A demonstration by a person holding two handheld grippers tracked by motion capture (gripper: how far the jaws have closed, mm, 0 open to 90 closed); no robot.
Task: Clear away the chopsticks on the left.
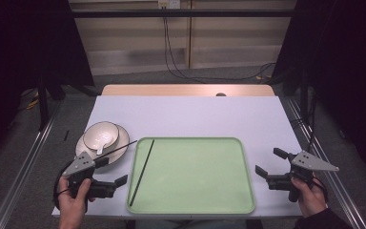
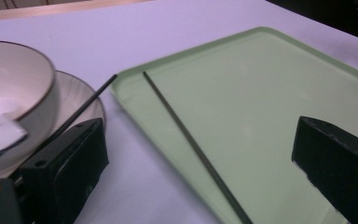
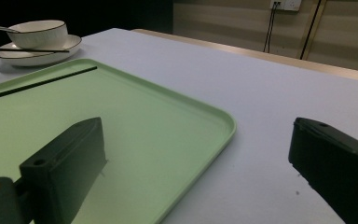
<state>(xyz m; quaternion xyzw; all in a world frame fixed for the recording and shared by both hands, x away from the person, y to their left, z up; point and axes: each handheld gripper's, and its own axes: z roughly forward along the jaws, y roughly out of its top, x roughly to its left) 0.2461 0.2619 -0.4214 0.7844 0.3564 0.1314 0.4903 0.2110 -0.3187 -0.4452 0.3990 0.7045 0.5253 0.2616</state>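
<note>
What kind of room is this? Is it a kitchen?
Probably not a kitchen. It looks like a lab or test room: dark curtains hang at the sides, cables run down the bare wall, and metal rails frame the table with its tray and bowl.

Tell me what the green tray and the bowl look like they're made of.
Green tray: probably plastic, matte, going by its even pale colour and soft rounded rim. Bowl: looks like glazed ceramic, glossy cream with a thin dark rim line.

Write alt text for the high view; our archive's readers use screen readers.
A green tray holds one black chopstick; another rests on a plate with a bowl. Open left hand-held gripper and right hand-held gripper flank the tray.
</note>
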